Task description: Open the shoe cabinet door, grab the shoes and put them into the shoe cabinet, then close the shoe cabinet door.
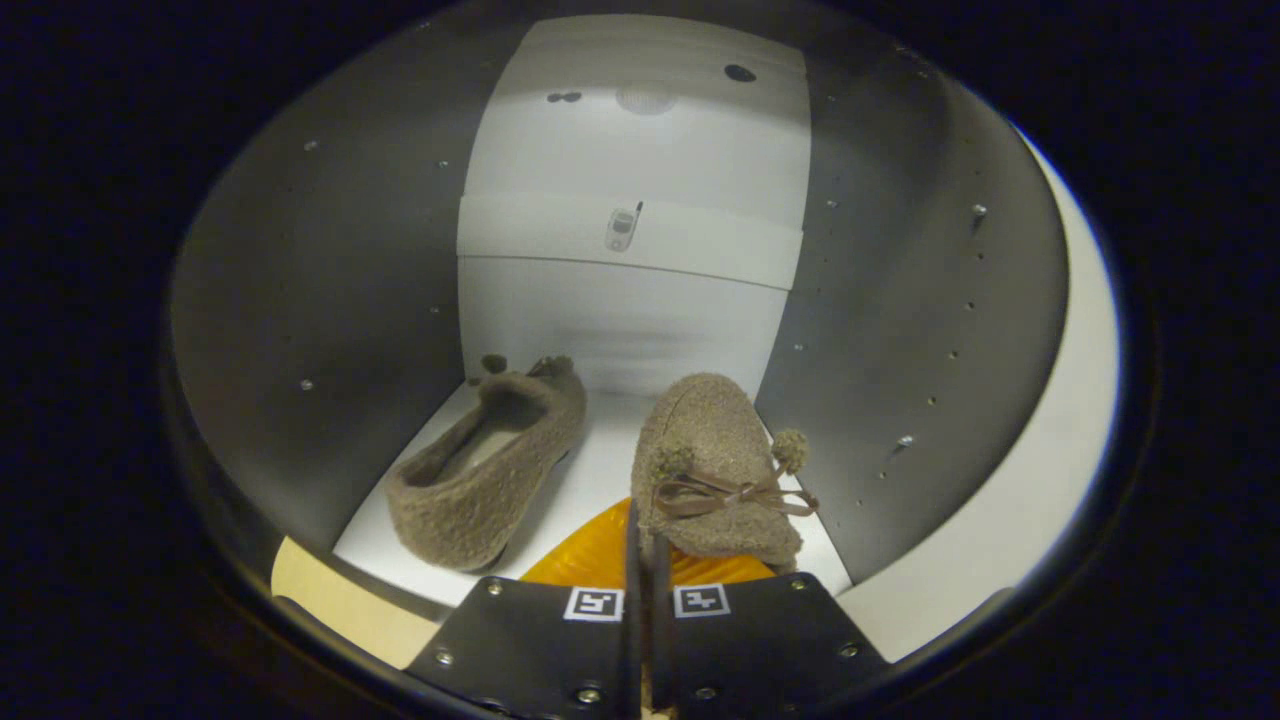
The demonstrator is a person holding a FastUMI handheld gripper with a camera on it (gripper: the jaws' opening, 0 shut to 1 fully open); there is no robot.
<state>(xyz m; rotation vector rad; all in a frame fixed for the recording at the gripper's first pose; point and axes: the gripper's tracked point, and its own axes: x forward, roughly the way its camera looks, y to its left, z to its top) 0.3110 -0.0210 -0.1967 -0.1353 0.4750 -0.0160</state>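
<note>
I am looking into the open shoe cabinet (330, 300), with grey side walls and a white floor. One fuzzy brown shoe (480, 480) lies on that floor to the left, heel toward the back. A second brown shoe (715, 470), with a bow and pompoms on its toe, sits just ahead of my fingers. Its orange sole (590, 555) shows below it. My gripper (640, 590) is shut on this shoe's edge, with its jaws almost touching.
A white back panel (640, 150) closes the cabinet behind the shoes. The cabinet's white front edge (1060, 450) curves past on the right. A pale strip of floor (330, 600) shows below the cabinet's front left corner.
</note>
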